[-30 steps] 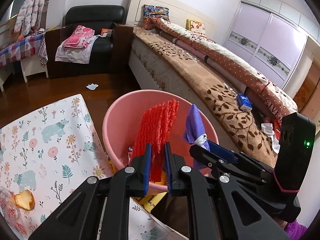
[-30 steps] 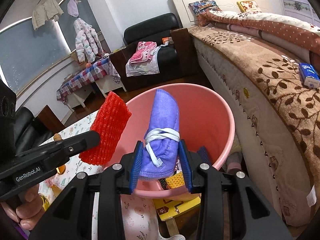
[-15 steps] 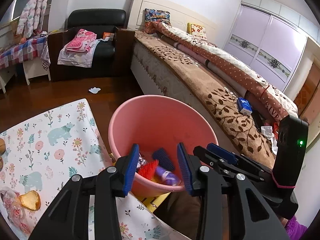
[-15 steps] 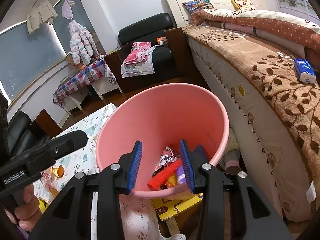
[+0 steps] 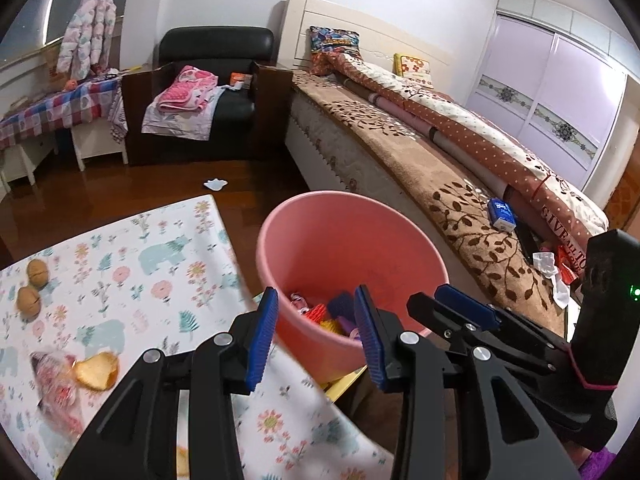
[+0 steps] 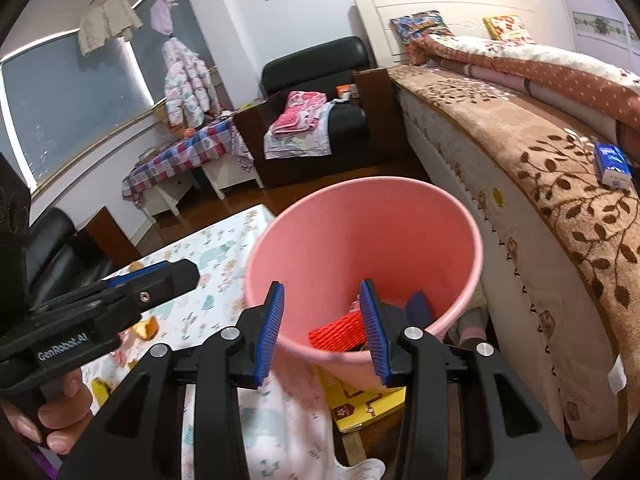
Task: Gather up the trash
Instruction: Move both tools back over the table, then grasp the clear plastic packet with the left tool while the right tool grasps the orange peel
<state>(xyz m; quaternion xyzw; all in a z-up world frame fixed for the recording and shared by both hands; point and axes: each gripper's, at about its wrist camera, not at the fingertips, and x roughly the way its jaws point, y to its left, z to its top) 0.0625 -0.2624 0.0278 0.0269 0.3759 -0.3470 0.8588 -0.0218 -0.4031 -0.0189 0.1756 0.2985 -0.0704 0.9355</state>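
A pink bin [image 5: 352, 232] stands on the floor between the table and the bed, and also fills the middle of the right wrist view [image 6: 360, 232]. At its bottom lie a red mesh net [image 6: 336, 334], a purple face mask [image 5: 340, 304] and other scraps. My left gripper [image 5: 316, 292] hovers over the bin's near rim, open with nothing between its blue pads. Beside it, my right gripper [image 6: 322, 286] is also open and holds nothing. Each gripper shows in the other's view: the right one [image 5: 460, 300] and the left one [image 6: 176, 270].
A table with a floral cloth [image 5: 160, 264] carries two walnuts [image 5: 38, 272], a piece of peel [image 5: 96, 368] and a crumpled wrapper [image 5: 52, 372]. A white scrap [image 5: 215, 184] lies on the wooden floor. The bed [image 5: 400, 152] holds a blue tissue pack [image 5: 502, 214]. A yellow box [image 6: 360, 404] lies under the bin.
The left gripper let go of the red mesh and the right one let go of the purple mask; both dropped into the bin. Both grippers then drew back and up a little.
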